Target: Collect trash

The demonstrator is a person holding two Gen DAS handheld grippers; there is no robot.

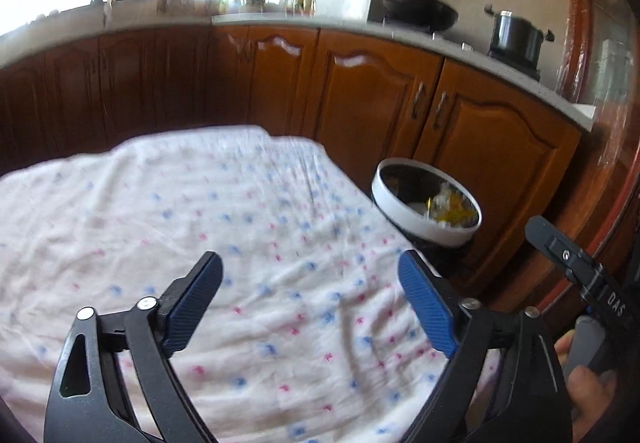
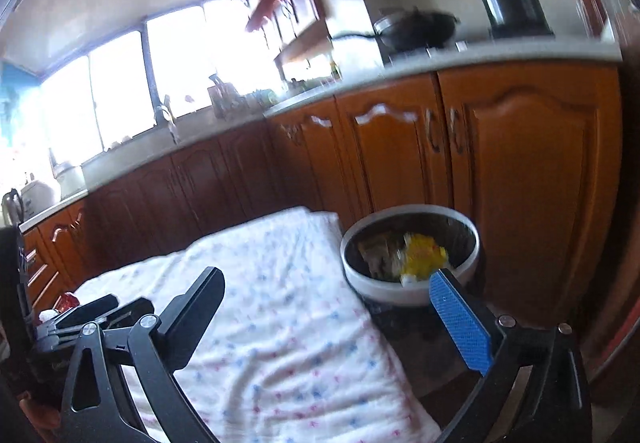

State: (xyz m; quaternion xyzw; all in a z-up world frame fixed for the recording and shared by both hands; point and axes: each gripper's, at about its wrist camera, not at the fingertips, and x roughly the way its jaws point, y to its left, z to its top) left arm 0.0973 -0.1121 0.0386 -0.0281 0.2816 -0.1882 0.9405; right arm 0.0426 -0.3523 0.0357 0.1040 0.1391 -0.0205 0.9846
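A round trash bin (image 1: 385, 199) with a white rim and a black liner stands on the floor by the table's far right corner. Yellow and crumpled trash (image 1: 452, 209) lies inside it. My left gripper (image 1: 309, 259) is open and empty over the white cloth (image 1: 200, 211) dotted blue and pink, short and left of the bin. My right gripper (image 2: 328, 275) is also open and empty, its blue-padded right finger (image 2: 460, 323) in front of the bin (image 2: 400, 295) with the yellow trash (image 2: 422, 253). A small red thing (image 2: 68, 301) shows at the cloth's (image 2: 280, 303) left edge.
Brown wooden cabinets (image 1: 360, 95) run behind the table and the bin, under a pale counter (image 1: 500, 63). A black wok (image 1: 420, 11) and a steel pot (image 1: 516, 35) sit on the stove. A bright window (image 2: 120, 91) is at the left. A hand (image 1: 588, 383) holds the other gripper's handle.
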